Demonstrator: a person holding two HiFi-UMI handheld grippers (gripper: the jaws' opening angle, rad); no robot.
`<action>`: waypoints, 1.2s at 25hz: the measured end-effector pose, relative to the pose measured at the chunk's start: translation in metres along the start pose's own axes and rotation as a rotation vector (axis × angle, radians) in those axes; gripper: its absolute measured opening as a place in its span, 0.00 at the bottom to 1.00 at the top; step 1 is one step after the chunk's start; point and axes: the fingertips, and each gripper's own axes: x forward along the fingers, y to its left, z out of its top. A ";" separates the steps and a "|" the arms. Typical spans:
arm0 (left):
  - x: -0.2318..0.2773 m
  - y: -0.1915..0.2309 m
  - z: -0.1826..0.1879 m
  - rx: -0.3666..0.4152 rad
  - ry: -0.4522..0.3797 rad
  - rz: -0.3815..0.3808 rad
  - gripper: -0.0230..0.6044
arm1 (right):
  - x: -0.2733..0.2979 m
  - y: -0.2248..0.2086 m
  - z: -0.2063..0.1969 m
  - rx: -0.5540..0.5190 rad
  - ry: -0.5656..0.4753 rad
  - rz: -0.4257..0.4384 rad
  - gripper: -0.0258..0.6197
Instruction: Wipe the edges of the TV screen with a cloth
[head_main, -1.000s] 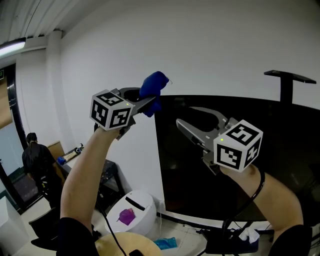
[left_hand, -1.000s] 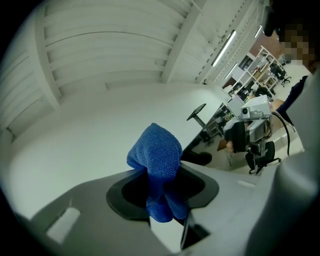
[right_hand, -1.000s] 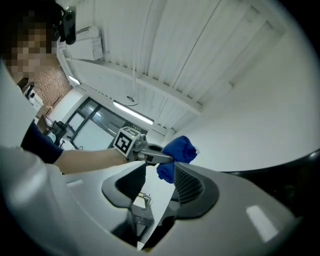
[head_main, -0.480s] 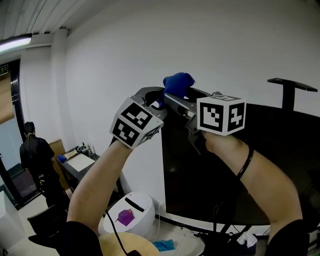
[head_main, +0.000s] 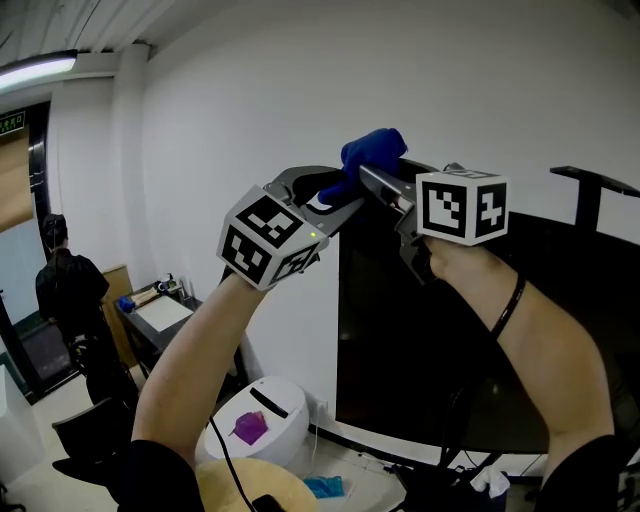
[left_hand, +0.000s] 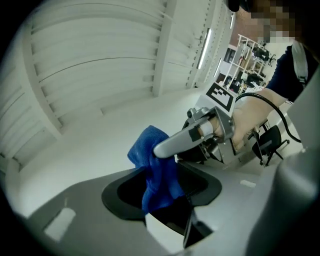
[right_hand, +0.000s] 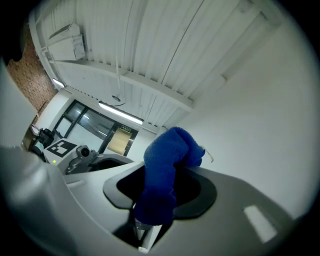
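The blue cloth (head_main: 372, 150) is bunched up just above the top left corner of the black TV screen (head_main: 420, 340). My right gripper (head_main: 368, 178) has just been closing and is now shut on the cloth (right_hand: 162, 170), which sticks up between its jaws. My left gripper (head_main: 338, 192) meets it from the left. Its jaws have just been opening, and the cloth (left_hand: 157, 170) hangs loosely in the gap between them. In the left gripper view, a finger (left_hand: 172, 144) of the right gripper lies across the cloth.
A white wall runs behind and to the left of the TV. A person in dark clothes (head_main: 65, 290) stands by a desk (head_main: 150, 305) at far left. A white round bin (head_main: 260, 425) sits on the floor below. A black stand (head_main: 590, 185) rises behind the TV's right side.
Both grippers rose and came together at the TV's top left corner. The cloth, gripped by the left gripper a second ago, is now clamped by the right gripper, and the left jaws have parted.
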 end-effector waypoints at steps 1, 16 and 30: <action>-0.004 0.003 -0.005 -0.018 0.004 0.003 0.33 | 0.001 -0.007 0.003 -0.021 0.007 -0.022 0.29; -0.044 -0.013 -0.070 -0.186 0.024 -0.043 0.33 | 0.075 -0.031 0.011 -0.587 0.412 -0.070 0.28; -0.033 -0.043 -0.106 -0.238 0.043 -0.087 0.33 | 0.088 -0.039 -0.065 -0.648 0.625 -0.021 0.28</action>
